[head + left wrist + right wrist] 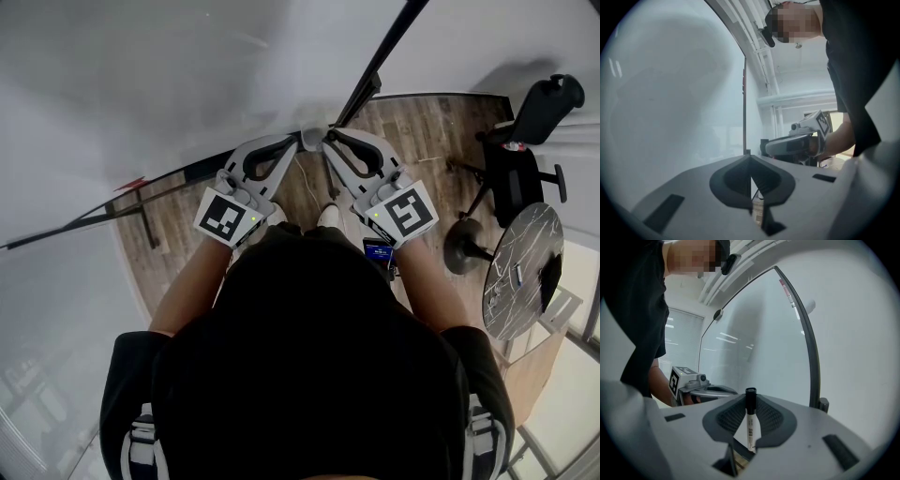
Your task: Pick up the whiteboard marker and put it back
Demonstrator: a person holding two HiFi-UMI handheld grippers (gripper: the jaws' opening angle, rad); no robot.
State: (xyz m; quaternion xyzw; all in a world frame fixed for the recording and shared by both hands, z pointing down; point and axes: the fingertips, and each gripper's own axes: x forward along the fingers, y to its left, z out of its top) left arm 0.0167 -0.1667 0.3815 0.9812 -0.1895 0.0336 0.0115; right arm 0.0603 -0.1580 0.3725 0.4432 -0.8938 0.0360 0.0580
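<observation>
1. Pick-up is done. The whiteboard marker (pixel 750 420) is off any surface and clamped in the right gripper (pixel 330 141).
2. Put-back is not done. No tray or ledge for the marker shows clearly in any view, so the drop spot can't be confirmed.
3. Right gripper: the jaws are partly closed, with both ribbed pads pressing the marker barrel. The marker stands upright between them, black cap up and clear of the pads. The white labelled barrel runs down through the gap.
4. Left gripper (pixel 750 176): the jaws are closed together with nothing between them, so it is idle.
5. Both grippers are held out roughly level in front of the person, tips close together. They sit near the whiteboard (pixel 141 84), about where its dark lower edge meets the side frame in the head view.
6. In the right gripper view the board's frame edge (pixel 813 366) curves past just right of the marker. The marker is near the board, but contact can't be read.
7. Judgement: about half done. What's left is to find the holder, line the marker up and let go.
</observation>
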